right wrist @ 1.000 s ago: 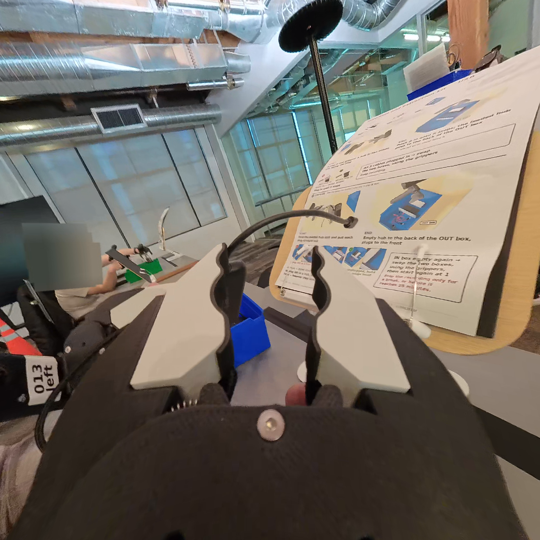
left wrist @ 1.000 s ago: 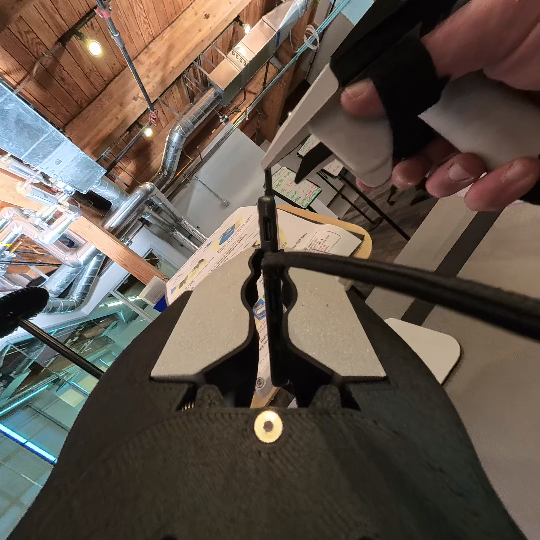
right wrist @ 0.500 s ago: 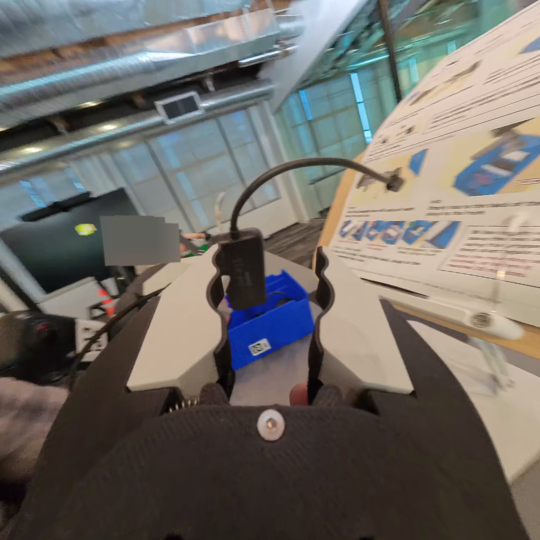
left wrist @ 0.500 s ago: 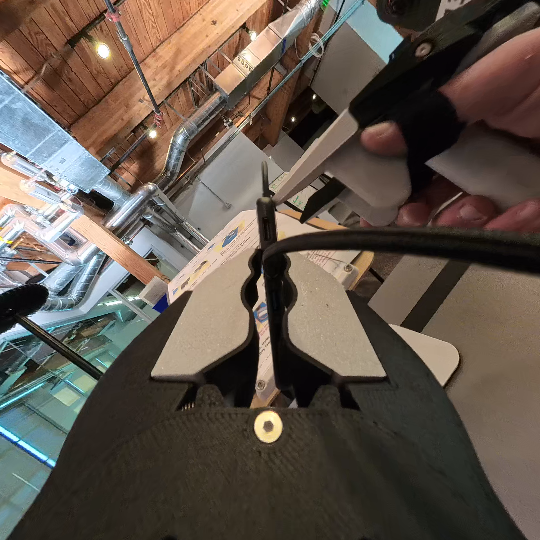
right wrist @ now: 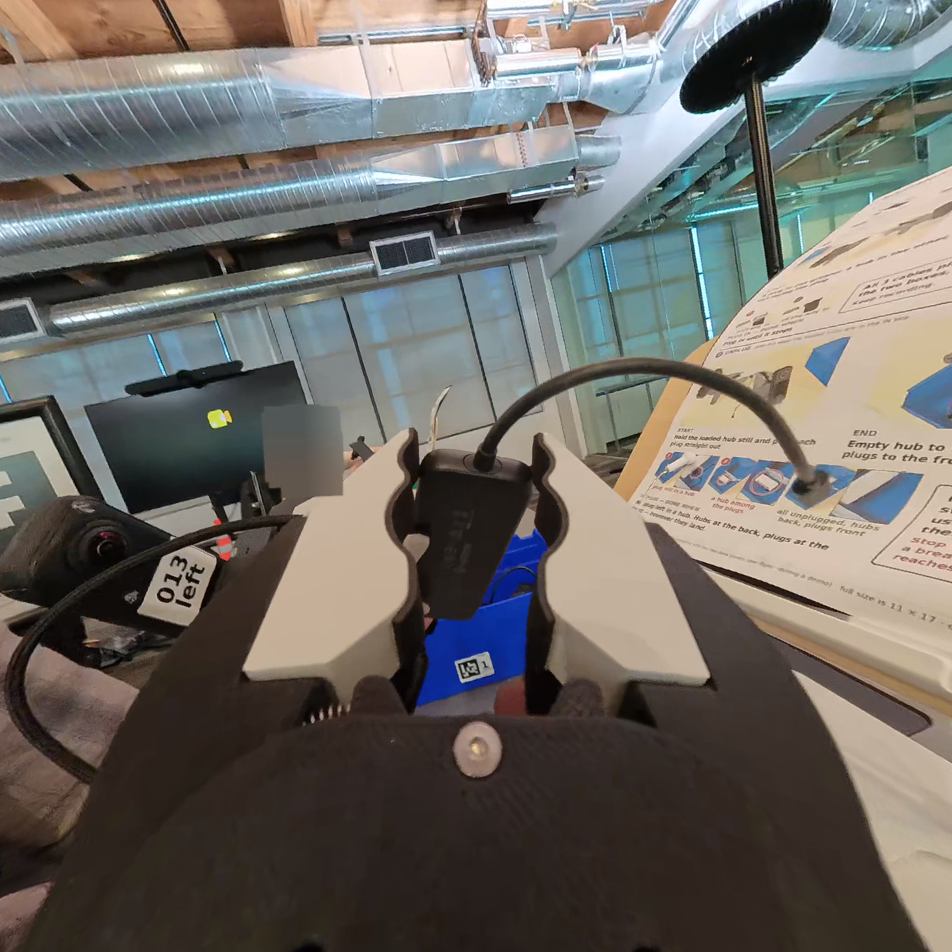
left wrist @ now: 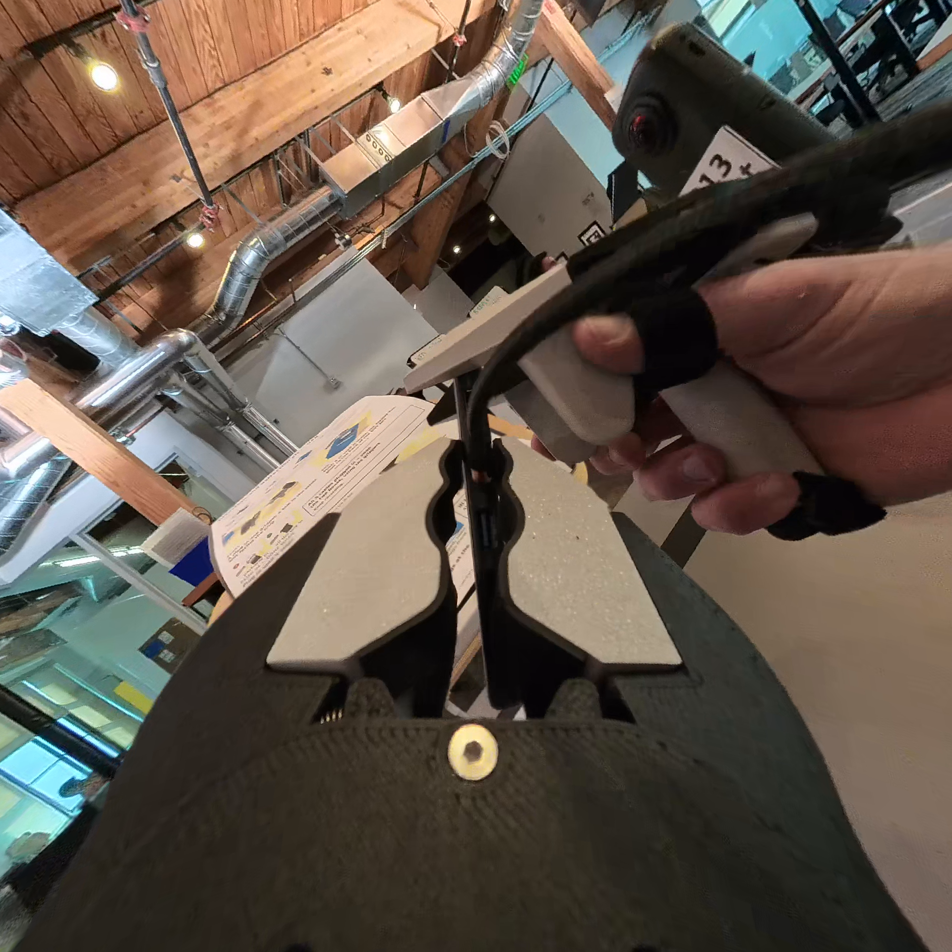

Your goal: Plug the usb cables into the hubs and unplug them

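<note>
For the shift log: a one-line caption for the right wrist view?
Open right hand-held gripper framing a black hub whose short cable arcs right, blue bin behind.

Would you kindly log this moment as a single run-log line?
left gripper: shut on hub | right gripper: open, straddling hub top | hub cable: arcs right, plug free | blue bin: behind hub

A slim black hub [right wrist: 466, 536] stands upright in the air, its short cable [right wrist: 644, 371] arching rightward.
</note>
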Demonstrator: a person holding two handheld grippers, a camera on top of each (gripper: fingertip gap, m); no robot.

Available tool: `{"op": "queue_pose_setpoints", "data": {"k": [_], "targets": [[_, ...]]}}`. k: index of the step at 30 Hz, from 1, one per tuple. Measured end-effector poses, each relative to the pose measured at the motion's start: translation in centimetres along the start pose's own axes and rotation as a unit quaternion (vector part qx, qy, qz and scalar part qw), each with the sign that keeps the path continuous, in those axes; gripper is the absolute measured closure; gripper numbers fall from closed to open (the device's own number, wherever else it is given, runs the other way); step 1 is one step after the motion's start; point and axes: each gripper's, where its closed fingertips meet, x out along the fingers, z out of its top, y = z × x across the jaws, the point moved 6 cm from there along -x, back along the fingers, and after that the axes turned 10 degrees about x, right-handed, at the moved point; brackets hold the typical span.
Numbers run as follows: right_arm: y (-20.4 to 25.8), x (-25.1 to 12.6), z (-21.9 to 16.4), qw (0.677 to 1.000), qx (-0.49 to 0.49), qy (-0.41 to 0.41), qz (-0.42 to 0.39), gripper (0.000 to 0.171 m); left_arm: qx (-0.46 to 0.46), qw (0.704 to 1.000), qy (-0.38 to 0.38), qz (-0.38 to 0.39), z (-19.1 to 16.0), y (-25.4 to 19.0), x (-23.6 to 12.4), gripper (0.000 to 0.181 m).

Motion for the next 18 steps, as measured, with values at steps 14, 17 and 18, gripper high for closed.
{"op": "queue_pose_setpoints", "data": {"k": [14,17,18], "targets": [[-0.55,-0.56,0.49,0.998,0.035,-0.042,0.007,0.168,-0.012,1.0,0.007,-0.021,-0.03,-0.24,0.07,0.171],[-0.66,-0.45,0.72,0.999,0.031,-0.03,-0.014,0.134,-0.021,1.0,0.007,0.001,-0.03,0.24,-0.09,0.171],[-0.5,-0.5,0.78,0.999,0.024,-0.015,-0.015,0.13,-0.009,1.0,0.013,0.001,-0.1,0.26,-0.07,0.171]]}}
